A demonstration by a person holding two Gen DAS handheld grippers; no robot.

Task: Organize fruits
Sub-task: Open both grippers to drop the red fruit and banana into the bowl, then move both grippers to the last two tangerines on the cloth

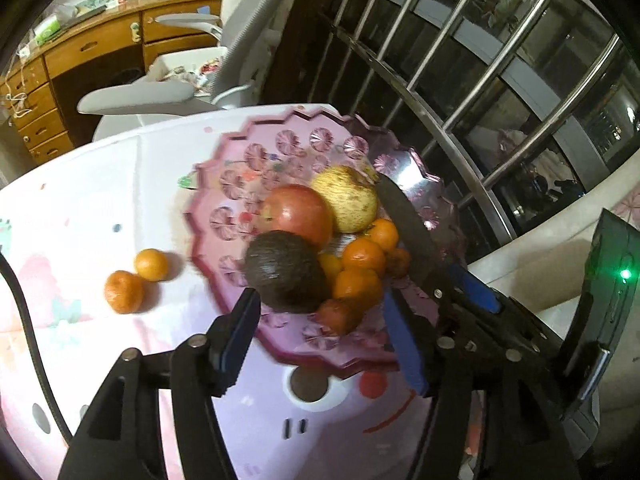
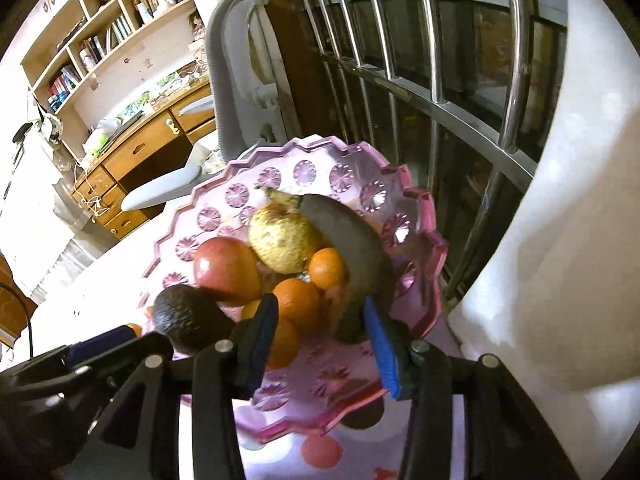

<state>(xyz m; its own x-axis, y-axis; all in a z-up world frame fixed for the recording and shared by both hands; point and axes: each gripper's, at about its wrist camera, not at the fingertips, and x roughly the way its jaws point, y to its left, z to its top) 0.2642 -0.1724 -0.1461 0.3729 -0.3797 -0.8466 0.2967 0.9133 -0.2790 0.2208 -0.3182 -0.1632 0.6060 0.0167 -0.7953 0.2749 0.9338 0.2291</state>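
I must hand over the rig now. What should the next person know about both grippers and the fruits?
Left gripper: open, empty, over the near edge of the pink bowl.
Right gripper: open, also over the bowl, a dark banana between its fingers, not clamped.
Done: red apple, yellow apple, avocado and several mandarins are in the bowl.
Left: two mandarins on the table, left of the bowl.
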